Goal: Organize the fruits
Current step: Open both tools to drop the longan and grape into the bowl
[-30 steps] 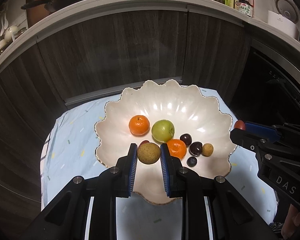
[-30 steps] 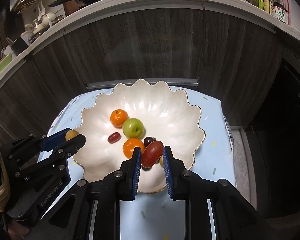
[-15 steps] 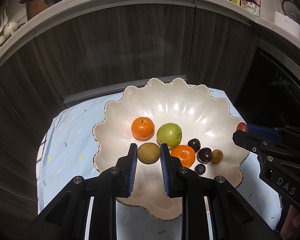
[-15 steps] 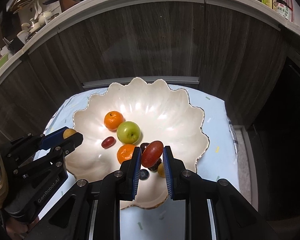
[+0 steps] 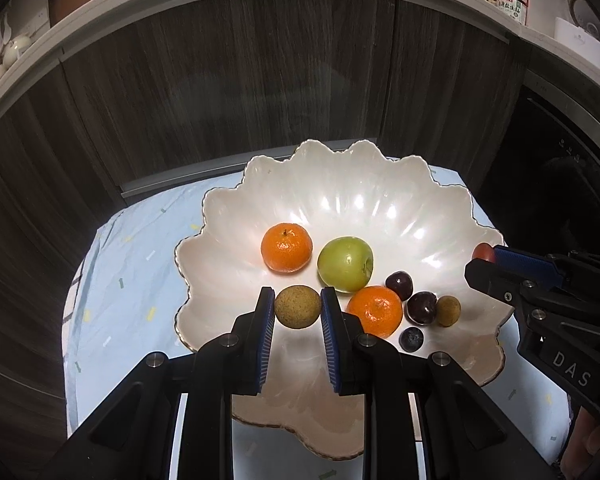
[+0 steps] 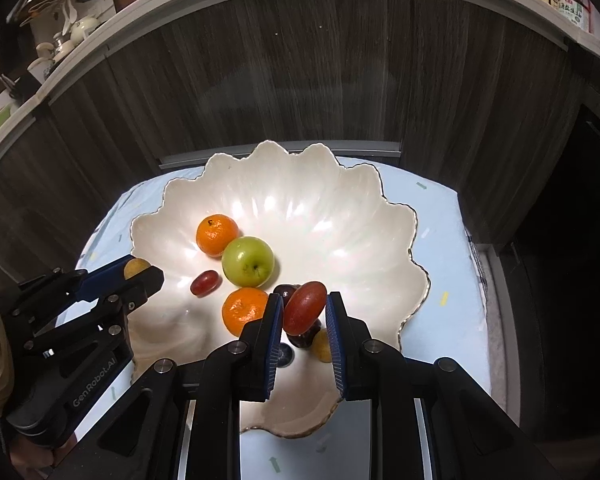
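Below dark kitchen cabinets, on a cloth-covered tabletop [image 5: 112, 280], we held a brown fruit [image 5: 297, 306] in the left gripper [image 5: 296, 312] and a red grape [image 6: 304, 307] in the right gripper [image 6: 303, 312], fingers clenched, poised above the near side of the scalloped bowl [image 5: 380, 208] to join the fruit there.

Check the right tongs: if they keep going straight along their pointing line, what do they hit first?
Probably the dark plum lying in the white bowl. The right tongs are shut on a red grape, and the plum sits directly under it, with a small tan fruit beside. Depth is unclear, so the grape would touch first.
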`<move>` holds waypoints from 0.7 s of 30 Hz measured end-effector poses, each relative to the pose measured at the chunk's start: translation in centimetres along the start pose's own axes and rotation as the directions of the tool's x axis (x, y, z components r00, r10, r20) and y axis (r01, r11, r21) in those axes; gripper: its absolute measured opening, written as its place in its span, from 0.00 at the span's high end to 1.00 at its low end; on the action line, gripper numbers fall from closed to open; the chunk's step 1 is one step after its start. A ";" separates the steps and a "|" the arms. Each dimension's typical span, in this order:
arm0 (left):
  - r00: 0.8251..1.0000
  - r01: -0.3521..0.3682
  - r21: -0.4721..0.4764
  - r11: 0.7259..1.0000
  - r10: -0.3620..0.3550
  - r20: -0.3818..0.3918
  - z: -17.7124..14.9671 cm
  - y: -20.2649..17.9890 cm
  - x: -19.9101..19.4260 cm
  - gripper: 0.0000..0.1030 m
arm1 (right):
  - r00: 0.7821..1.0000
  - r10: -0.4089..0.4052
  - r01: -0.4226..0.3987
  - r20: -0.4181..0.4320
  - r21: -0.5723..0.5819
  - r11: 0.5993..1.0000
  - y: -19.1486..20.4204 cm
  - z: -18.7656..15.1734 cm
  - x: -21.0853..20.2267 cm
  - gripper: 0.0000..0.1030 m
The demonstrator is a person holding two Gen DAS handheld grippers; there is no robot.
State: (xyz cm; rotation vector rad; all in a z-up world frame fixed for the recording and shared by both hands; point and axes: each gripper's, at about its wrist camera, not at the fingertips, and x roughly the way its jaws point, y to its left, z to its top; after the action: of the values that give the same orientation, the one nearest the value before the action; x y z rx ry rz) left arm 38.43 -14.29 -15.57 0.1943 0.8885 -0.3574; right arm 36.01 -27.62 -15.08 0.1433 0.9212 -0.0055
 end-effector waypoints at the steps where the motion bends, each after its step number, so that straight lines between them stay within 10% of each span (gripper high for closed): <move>1: 1.000 0.000 0.000 1.000 0.000 -0.001 0.0 0.0 0.0 0.77 | 1.000 0.000 0.000 0.001 0.000 1.000 0.0 0.0 0.0 0.77; 8: 1.000 -0.013 -0.006 1.000 0.013 0.008 -0.1 0.0 -0.1 0.57 | 1.000 -0.006 0.006 -0.001 0.000 1.000 -0.1 -0.1 0.1 0.75; 13: 1.000 -0.027 -0.013 1.000 0.028 0.011 -0.2 0.2 -0.3 0.47 | 1.000 -0.025 0.025 0.007 0.008 1.000 -0.3 -0.1 -0.1 0.50; 21: 0.997 -0.067 -0.026 0.997 0.068 0.027 -0.2 0.4 -1.0 0.28 | 0.998 -0.055 0.055 0.019 0.014 0.998 -0.5 -0.1 -0.6 0.36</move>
State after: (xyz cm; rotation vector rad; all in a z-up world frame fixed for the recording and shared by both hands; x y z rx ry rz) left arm 37.86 -13.64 -14.89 0.1954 0.8559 -0.2854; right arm 35.58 -28.10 -14.73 0.1302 0.9053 -0.0636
